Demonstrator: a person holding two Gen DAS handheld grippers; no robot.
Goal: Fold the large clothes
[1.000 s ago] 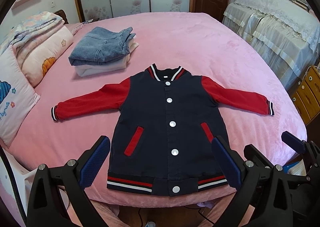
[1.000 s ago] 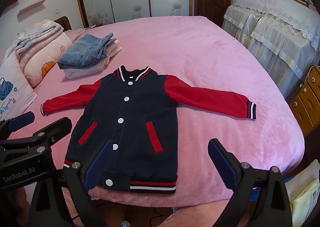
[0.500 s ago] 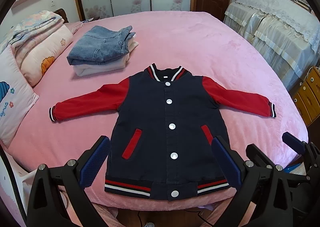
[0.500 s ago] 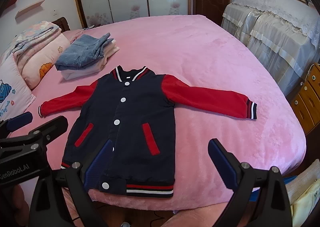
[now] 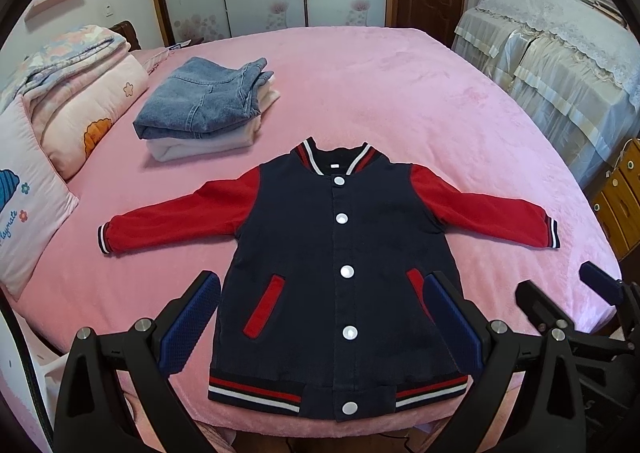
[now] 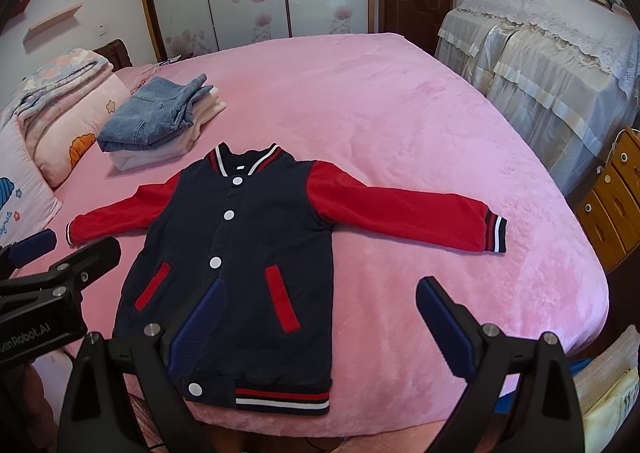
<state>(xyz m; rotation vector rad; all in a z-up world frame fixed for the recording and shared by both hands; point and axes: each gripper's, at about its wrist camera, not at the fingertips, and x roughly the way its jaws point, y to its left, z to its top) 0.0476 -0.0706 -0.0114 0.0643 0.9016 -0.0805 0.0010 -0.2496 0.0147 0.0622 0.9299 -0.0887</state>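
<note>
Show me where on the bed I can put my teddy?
Bare pink bed lies beyond the jacket toward the wardrobe, and right of its right sleeve. It is crowded on the left: folded jeans, pillows.

**Varsity jacket spread flat near the bed's edge**

A navy-bodied baseball jacket with red sleeves [image 5: 340,253] lies face up on the pink plush bedspread [image 5: 380,93], buttoned shut with white snaps. Both sleeves stretch out sideways, striped cuffs at their ends. Its striped hem sits at the bedspread's near edge, its collar pointing toward the bedspread's middle. Two red welt pockets show.
</note>
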